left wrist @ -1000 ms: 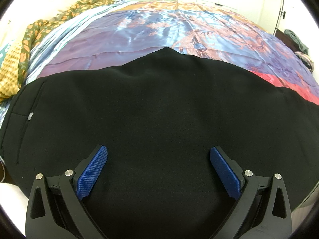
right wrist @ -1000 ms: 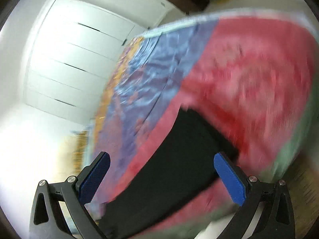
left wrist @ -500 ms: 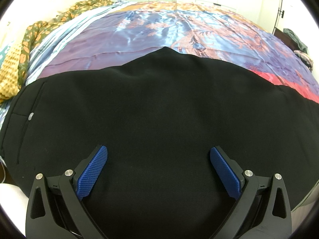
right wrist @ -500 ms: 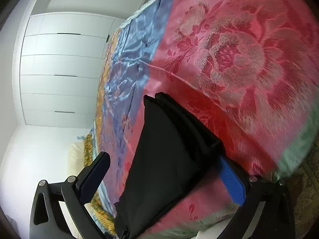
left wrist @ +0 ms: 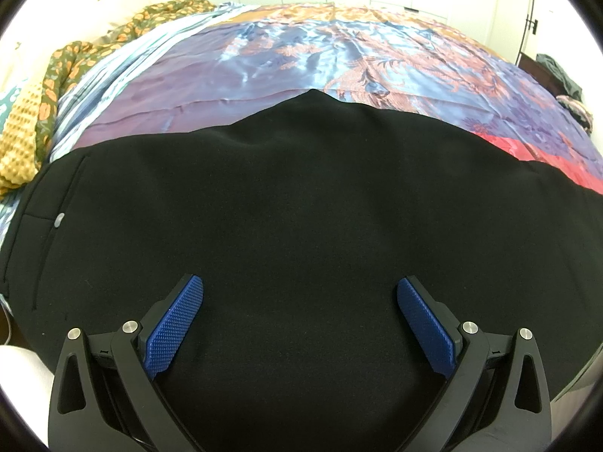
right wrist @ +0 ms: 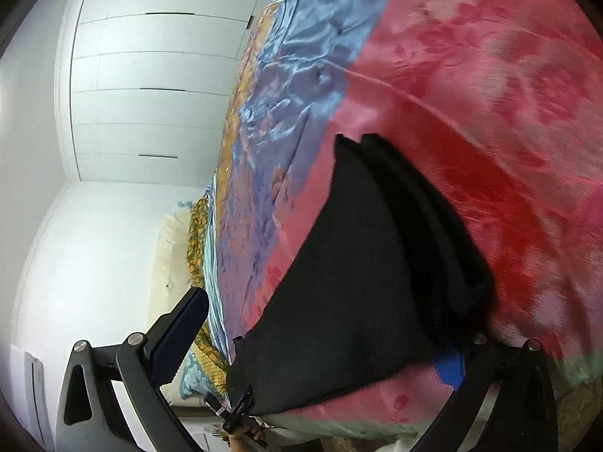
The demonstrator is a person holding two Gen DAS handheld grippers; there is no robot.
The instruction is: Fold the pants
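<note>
On the satin bedspread (left wrist: 309, 60) black pants (left wrist: 301, 207) lie flat. Left gripper (left wrist: 299, 312) unchanged since a second ago, jaws spread, empty, over the seat. Right gripper (right wrist: 331, 335) has swung in; the leg hems (right wrist: 407, 196) now sit at 1 o'clock between its parted fingers. Likely grasp imminent.

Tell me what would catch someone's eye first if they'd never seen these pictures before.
First, the black pants, a broad dark sheet spread across the near side of the bed and filling most of the left wrist view under the open left gripper. Next, the glossy bedspread, blue and purple with orange flowers and a vivid red panel to the right. In the right wrist view the open right gripper straddles the stacked pant-leg ends.
</note>
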